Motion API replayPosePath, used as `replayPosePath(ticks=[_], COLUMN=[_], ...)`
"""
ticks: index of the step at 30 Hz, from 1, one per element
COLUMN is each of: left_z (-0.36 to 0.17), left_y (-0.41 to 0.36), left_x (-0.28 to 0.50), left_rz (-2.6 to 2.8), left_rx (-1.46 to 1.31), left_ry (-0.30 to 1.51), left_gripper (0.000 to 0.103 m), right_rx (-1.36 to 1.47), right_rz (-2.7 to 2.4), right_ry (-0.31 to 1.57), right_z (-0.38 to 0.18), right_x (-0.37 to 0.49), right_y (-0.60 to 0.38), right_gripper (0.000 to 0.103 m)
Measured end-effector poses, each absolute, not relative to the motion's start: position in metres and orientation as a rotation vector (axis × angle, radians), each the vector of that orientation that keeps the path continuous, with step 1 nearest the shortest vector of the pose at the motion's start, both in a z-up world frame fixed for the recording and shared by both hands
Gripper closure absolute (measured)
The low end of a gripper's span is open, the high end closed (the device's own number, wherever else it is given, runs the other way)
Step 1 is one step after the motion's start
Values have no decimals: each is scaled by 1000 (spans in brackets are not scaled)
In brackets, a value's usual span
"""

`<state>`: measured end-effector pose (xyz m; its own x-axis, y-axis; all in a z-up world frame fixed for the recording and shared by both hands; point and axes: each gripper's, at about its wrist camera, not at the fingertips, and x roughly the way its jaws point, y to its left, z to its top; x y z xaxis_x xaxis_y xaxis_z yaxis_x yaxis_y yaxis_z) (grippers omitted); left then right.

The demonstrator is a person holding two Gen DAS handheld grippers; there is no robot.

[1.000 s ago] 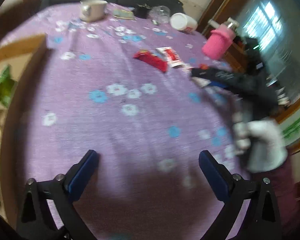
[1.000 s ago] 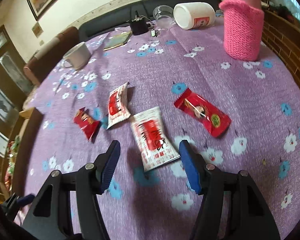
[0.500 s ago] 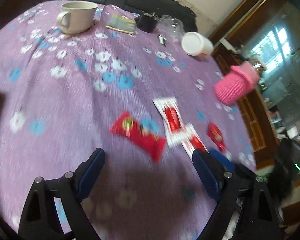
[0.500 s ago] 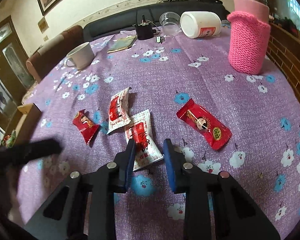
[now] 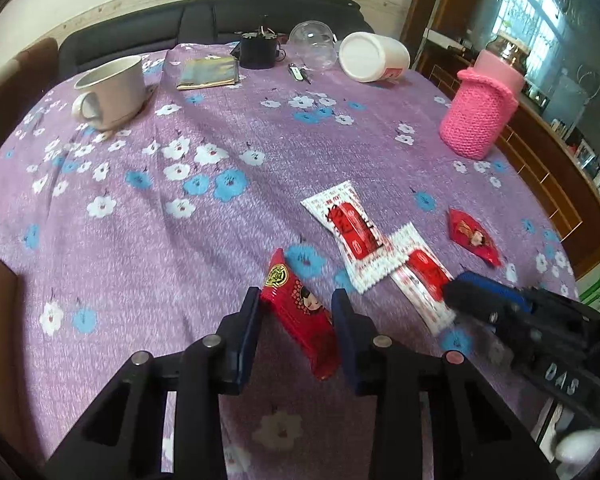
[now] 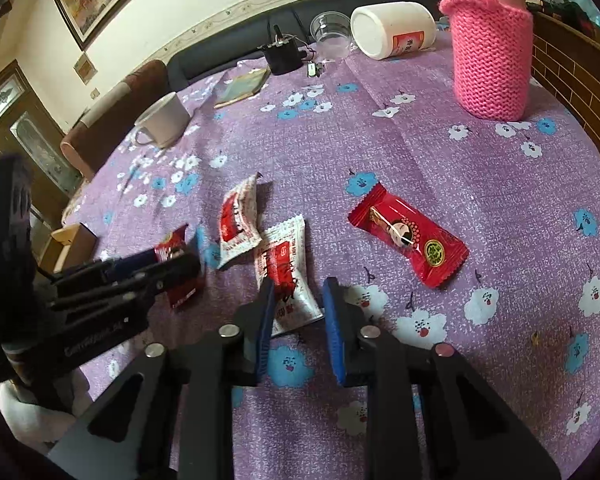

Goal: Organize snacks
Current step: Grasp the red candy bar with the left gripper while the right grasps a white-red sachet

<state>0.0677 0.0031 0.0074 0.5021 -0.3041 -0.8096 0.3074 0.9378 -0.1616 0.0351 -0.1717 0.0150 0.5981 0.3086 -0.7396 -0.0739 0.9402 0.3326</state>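
Fingers (image 5: pixel 342 332) of the left gripper (image 5: pixel 296 334) are closing around a red candy packet (image 5: pixel 300 314) that lies flat on the tabletop (image 5: pixel 204 236); the packet sits between the blue pads, though whether both already press on it I cannot tell. The right gripper (image 6: pixel 298 314) has its fingers (image 6: pixel 332 316) clamped on the near end of a white-and-red sachet (image 6: pixel 286 276), whose far end rests on the purple flowered cloth.

Just beyond that sachet lies a second white-and-red sachet (image 6: pixel 240 224), touching or slightly overlapping it. To the right, apart from both, is another red candy packet (image 6: pixel 408 240), untouched.

These wrappers look light, thin and crinkly, with slick film that could slide between the pads or buckle if squeezed across the flat face. A grip across the narrow width near the filled middle seems safer than on a sealed, serrated end, which may tear or fold. The sachet's hold near one end may let it droop or swing when lifted.

Farther out stand a white mug (image 5: pixel 112 94), a pink knitted bottle cover (image 5: pixel 480 116), a white jar on its side (image 5: pixel 374 60) and a clear cup (image 5: pixel 312 46). A cardboard box (image 6: pixel 74 240) shows at the tabletop's edge, probably where the snacks belong.
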Motion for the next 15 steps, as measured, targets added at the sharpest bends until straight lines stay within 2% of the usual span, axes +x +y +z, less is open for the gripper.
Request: replayPosePath(ticks=[3,5,8,15], left_z=[13,16,24,38], left_y=[10,16,28,61], left_x=[59,52,37,5], left_rz=[-385,-401,-424,-466], left_rx=[-25,-49,-88,-194], left_ry=[973,968,956,931], left_gripper=[68,68,68,68], right_rx=[270,250,276,165], right_rz=[241,234,221,225], right_ry=[887,881,903,886], right_z=[20,17,8,10], right_x=[33,34,39,41], right_y=[-169,-168,-169,-148], right_gripper=[89,87,72,53])
